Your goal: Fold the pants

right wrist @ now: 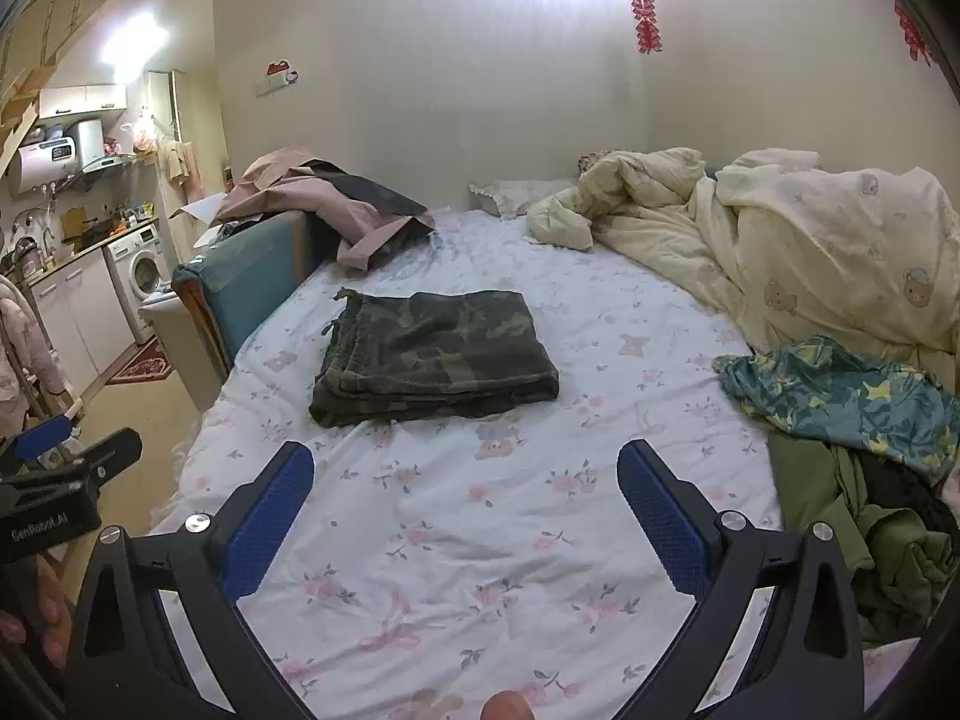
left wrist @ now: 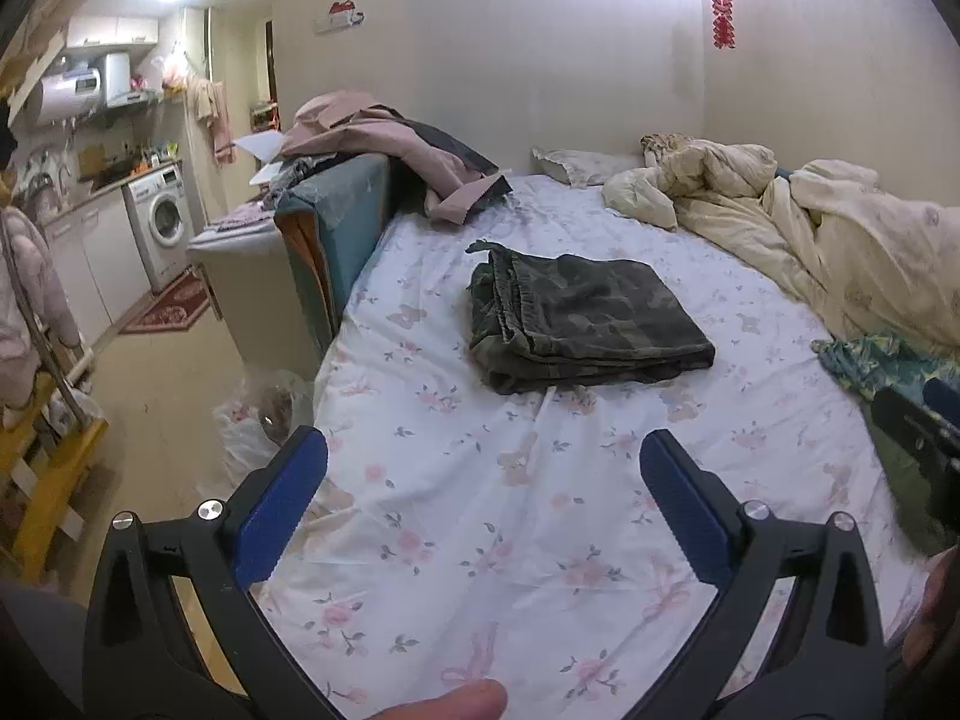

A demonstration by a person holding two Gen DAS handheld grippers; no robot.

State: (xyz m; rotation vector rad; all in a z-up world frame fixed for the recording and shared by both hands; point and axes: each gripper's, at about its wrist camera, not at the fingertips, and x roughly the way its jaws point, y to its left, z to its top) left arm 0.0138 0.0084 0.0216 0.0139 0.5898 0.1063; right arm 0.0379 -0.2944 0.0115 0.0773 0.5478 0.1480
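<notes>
Item: camouflage-green cotton pants (left wrist: 585,324), folded into a flat rectangular stack, lying on the white floral-print bedsheet (left wrist: 480,540) at mid-bed, at 12 o'clock from both grippers and well apart from each. Waistband and drawstring face 9 o'clock; folded layers face the cameras.

Left gripper (left wrist: 483,495): black frame, blue ribbed pads, jaws spread wide, nothing between them; it hovers over bare sheet.

Right gripper (right wrist: 465,507): same make, jaws likewise wide apart and empty, over bare sheet.

Status, judged: the fold looks finished; neither gripper touches the cloth.

Risks: any further nudge at the near edge could slide the top layers and undo the stack, since the sheet beneath is wrinkled and soft. The loose drawstring end at the waistband could snag a pad. A sweep toward 3 o'clock could drag in the teal-and-yellow patterned garment (right wrist: 840,396) or the olive-green cloth (right wrist: 840,510) heaped just below it.

Edges and room: the mattress edge and floor lie at 9 o'clock, near the stack's waistband side. A rumpled cream quilt (right wrist: 810,240) fills 1 to 3 o'clock; a dusty-pink garment pile (left wrist: 384,144) sits at 11 o'clock. Open sheet lies between grippers and stack.
</notes>
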